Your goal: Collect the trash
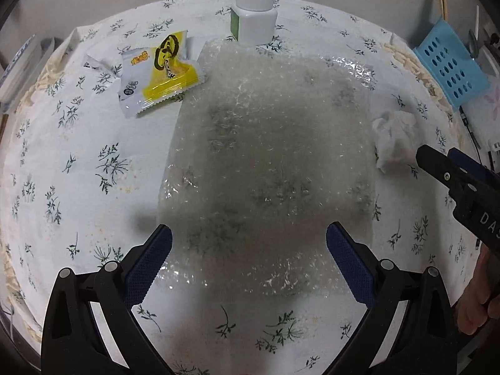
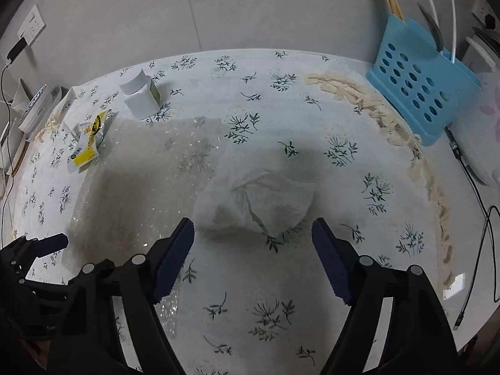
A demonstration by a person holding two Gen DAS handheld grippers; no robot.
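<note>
I have my right gripper (image 2: 252, 237) spread wide with nothing between its pads, and the crumpled tissue (image 2: 254, 201) sits dead ahead of it, just beyond the fingertips and centred in the gap, so I judge the coming move to be a straight push forward and down before closing. The tissue is a loose wad with no clear long axis, slightly wider across than deep, which suits the way the jaws stand, one to each side of it. My left gripper (image 1: 249, 243) is equally wide open and empty, hovering over the near end of the bubble wrap sheet (image 1: 268, 162), which lies flat on the floral tablecloth (image 1: 78, 162) with its long axis running away from me toward the white bottle (image 1: 253, 15); its far end touches or nearly touches the bottle's base. From the left wrist view the tissue (image 1: 394, 139) lies off to the right, just beside the sheet's right edge, with the right gripper's (image 1: 420, 156) tip close to it, so the right hand is plainly nearer to the tissue and the left nearer to the sheet. The yellow snack wrapper (image 1: 162, 72) lies further off to the left, touching the sheet's far left corner, well apart from both grippers. A blue perforated basket (image 2: 422, 87) stands at the far right edge; I cannot tell whether it is meant as the bin
</note>
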